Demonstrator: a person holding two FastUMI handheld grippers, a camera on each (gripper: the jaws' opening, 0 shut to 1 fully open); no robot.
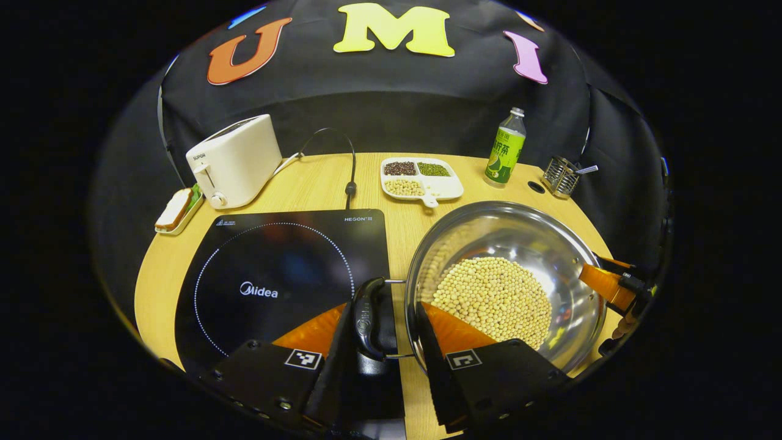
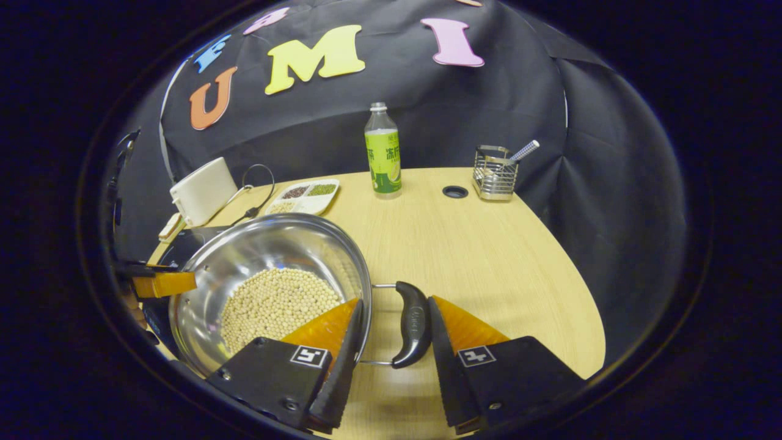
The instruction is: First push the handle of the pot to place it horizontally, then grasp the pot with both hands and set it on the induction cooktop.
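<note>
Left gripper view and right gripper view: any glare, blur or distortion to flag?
Left gripper view: fisheye bows the round wooden table edge; the glossy black induction cooktop shows soft reflections; sharp overall. Right gripper view: bright highlights on the shiny steel pot wall above the pale beans; the black pot handle is in focus.

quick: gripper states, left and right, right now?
Left gripper: open, fingers straddling the pot's left handle, no clamp visible.
Right gripper: open, fingers either side of the pot's right handle.
</note>
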